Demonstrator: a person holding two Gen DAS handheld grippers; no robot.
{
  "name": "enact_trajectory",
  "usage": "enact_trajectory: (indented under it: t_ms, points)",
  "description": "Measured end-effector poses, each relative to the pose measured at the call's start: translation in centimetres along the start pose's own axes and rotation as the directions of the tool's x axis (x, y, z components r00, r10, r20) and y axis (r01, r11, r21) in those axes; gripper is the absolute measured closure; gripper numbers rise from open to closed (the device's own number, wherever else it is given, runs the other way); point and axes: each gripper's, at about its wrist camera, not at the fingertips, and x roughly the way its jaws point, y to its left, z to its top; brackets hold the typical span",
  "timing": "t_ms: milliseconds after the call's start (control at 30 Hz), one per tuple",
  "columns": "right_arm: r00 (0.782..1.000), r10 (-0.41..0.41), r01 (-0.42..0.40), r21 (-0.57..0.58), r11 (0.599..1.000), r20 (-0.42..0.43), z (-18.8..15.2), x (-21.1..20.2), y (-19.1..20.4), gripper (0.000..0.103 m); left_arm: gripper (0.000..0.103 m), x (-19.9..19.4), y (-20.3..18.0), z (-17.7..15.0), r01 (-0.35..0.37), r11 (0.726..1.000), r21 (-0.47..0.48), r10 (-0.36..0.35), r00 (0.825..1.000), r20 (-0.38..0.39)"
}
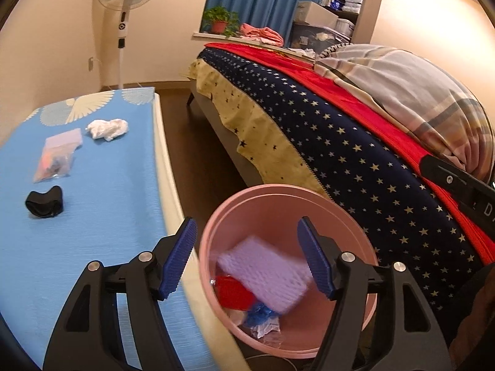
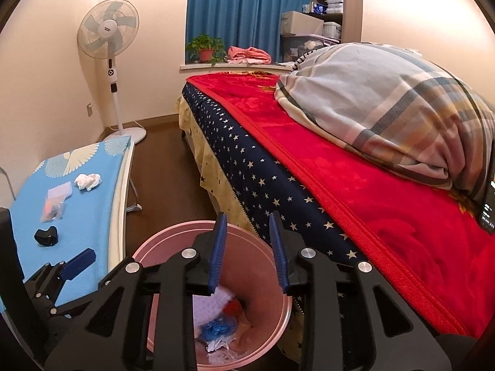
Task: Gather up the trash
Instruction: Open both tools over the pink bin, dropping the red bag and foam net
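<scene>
Trash left to grab: 3 pcs, all on the blue-covered table (image 1: pixel 102 191), well apart from the pink bin (image 1: pixel 222 213) on the floor by the table's near right edge. Count: 1 crumpled white tissue (image 1: pixel 106 129) toward the far end, 1 clear plastic baggie (image 1: pixel 58 157) mid-table w/ small bits inside, 1 black crumpled item (image 1: pixel 45 205) nearest the cams. Baggie's long axis runs roughly along the table, far to near. In the bin: lavender foam pad (image 1: pixel 269 275), blurred, plus red, blue and whitish scraps, count unclear.

Left gripper (image 1: pixel 247 256): jaws wide apart, nothing between pads, hanging over the seam between table edge and bin rim. Right gripper (image 2: pixel 247 253): jaws part-open, nothing pinched, sitting above the bin mouth; looks like a drop spot.

Key relation: remaining trash lies fwd-left of both grippers, up the table. Left gripper is the nearer one, already at the table's edge; the right sits bed-side (image 2: pixel 355 185) of the bin. My guess: next grab = black item, left hand, short reach fwd-left.
</scene>
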Motion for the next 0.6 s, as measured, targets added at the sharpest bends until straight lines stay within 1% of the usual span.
enact_trajectory:
  t_ms: [133, 400, 600]
  points:
    - [1.0, 0.025, -0.025, 0.001, 1.0, 0.016, 0.0, -0.2, 0.3, 0.074, 0.037, -0.6, 1.1, 0.0, -0.028, 0.999, -0.015, 0.028, 1.0, 0.008]
    - [0.99, 0.118, -0.116, -0.024, 0.993, 0.071, -0.1, -0.8, 2.6, 0.074, 0.037, -1.8, 4.3, 0.2, -0.095, 0.994, -0.054, 0.097, 0.995, 0.031]
    - [0.982, 0.172, -0.169, -0.042, 0.985, 0.077, -0.3, -0.5, 4.4, 0.074, 0.037, -2.3, 6.5, 0.2, -0.138, 0.987, -0.086, 0.141, 0.989, 0.038]
